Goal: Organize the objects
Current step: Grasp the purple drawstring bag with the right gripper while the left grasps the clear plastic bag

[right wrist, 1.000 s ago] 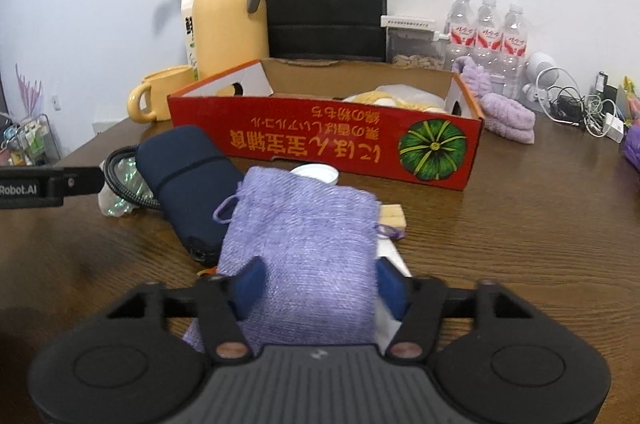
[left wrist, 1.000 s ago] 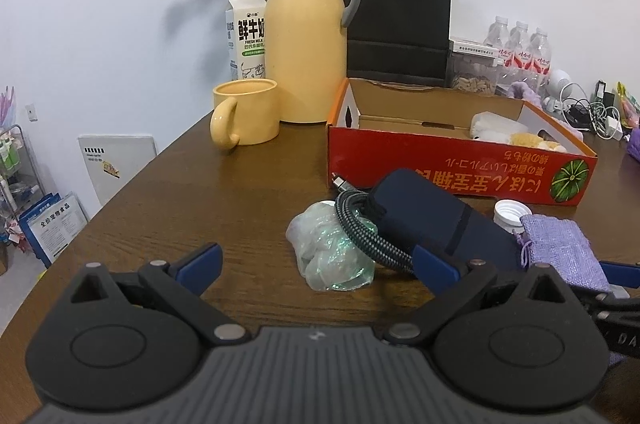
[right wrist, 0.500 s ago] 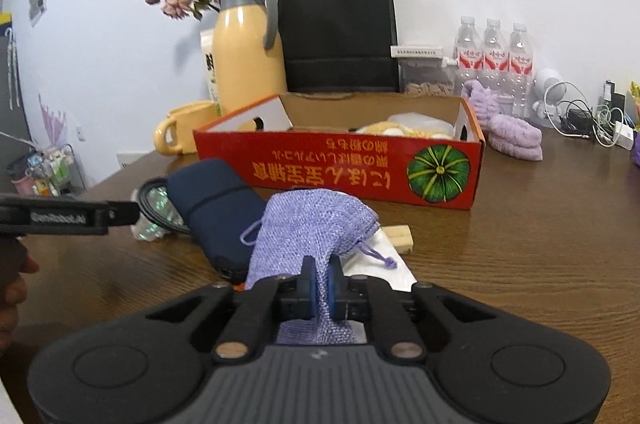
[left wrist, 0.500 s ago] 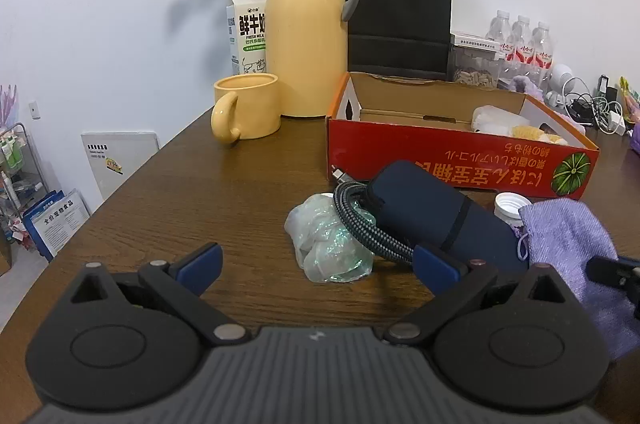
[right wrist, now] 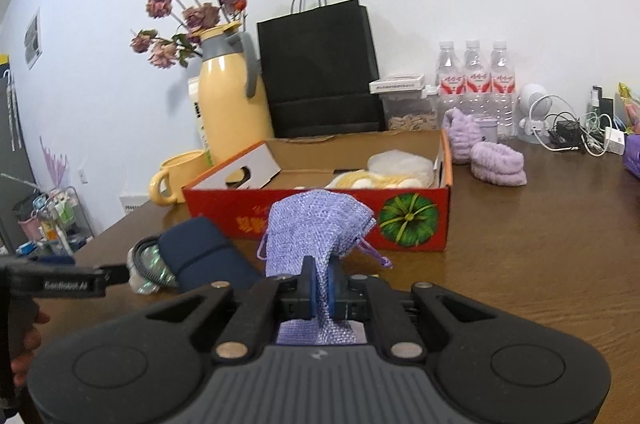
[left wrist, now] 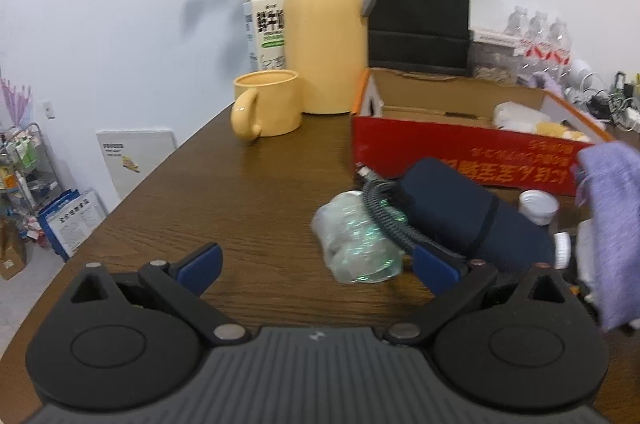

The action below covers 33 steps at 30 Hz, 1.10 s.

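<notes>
My right gripper (right wrist: 319, 288) is shut on a purple drawstring pouch (right wrist: 316, 224) and holds it above the table, in front of the red cardboard box (right wrist: 408, 220). The pouch also shows at the right edge of the left wrist view (left wrist: 612, 208). My left gripper (left wrist: 316, 266) is open and empty, low over the table. Just ahead of it lie a clear plastic bag (left wrist: 356, 244), a coiled braided cable (left wrist: 390, 220) and a dark blue case (left wrist: 472, 214). The box (left wrist: 460, 148) holds white and yellow items.
A yellow mug (left wrist: 266, 108), yellow thermos (left wrist: 326, 36), milk carton (left wrist: 266, 24) and black paper bag (left wrist: 424, 0) stand at the back. A white bottle cap (left wrist: 538, 206) lies by the case. Water bottles (right wrist: 472, 80), purple cloths (right wrist: 496, 164) and chargers (right wrist: 576, 132) sit at right.
My right gripper closed on the purple pouch and lifted it off the table toward the box. My left gripper stayed open and nearly still.
</notes>
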Tool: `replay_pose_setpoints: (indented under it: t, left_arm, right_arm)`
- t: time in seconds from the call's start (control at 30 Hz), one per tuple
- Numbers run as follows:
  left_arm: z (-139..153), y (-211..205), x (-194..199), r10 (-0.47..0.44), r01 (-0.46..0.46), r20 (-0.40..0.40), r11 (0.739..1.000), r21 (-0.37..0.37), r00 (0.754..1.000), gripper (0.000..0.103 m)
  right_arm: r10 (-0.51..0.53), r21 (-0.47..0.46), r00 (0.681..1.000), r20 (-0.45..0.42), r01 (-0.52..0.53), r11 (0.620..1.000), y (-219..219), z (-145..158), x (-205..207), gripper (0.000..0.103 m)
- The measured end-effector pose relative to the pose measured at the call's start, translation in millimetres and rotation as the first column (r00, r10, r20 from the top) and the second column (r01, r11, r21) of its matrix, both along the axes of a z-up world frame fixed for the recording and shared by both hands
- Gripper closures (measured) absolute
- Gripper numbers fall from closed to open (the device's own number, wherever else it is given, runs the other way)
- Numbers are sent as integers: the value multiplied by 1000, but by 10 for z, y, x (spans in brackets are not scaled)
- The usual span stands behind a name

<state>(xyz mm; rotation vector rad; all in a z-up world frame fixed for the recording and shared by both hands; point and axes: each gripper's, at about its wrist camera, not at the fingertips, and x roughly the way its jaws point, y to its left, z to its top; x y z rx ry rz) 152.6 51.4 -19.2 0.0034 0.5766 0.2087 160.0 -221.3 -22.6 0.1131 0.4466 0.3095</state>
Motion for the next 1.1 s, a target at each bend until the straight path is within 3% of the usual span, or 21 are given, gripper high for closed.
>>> replay_pose_setpoints:
  t: [0.27, 0.7, 0.87, 0.9, 0.97, 1.0, 1.1]
  left_arm:
    - [-136, 145, 123, 11, -10, -45, 1000, 13, 999, 0]
    - [-238, 99, 548, -126, 127, -77, 992, 11, 989, 0]
    - [-253, 86, 633, -193, 194, -38, 980, 40, 980, 0]
    - [-252, 82, 641, -196, 197, -23, 980, 42, 980, 5]
    - [-241, 86, 652, -220, 220, -11, 975, 12, 975, 32]
    - [-243, 95, 655, -235, 234, -12, 972, -18, 972, 53]
    - [-252, 116, 613, -220, 220, -3, 975, -42, 976, 57]
  right_arm:
    - [-22, -12, 1000, -1, 22, 1000, -55, 21, 244, 99]
    - [-15, -21, 998, -61, 14, 1000, -11, -199, 380, 98]
    - [-14, -31, 997, -71, 12, 999, 8, -235, 391, 98]
    - [-15, -33, 997, -73, 13, 999, 9, -241, 391, 98]
    - [-17, -36, 997, -76, 15, 999, 14, -255, 394, 98]
    - [-19, -39, 997, -77, 16, 999, 13, -261, 393, 98]
    - [-19, -44, 997, -81, 16, 999, 19, -274, 394, 98]
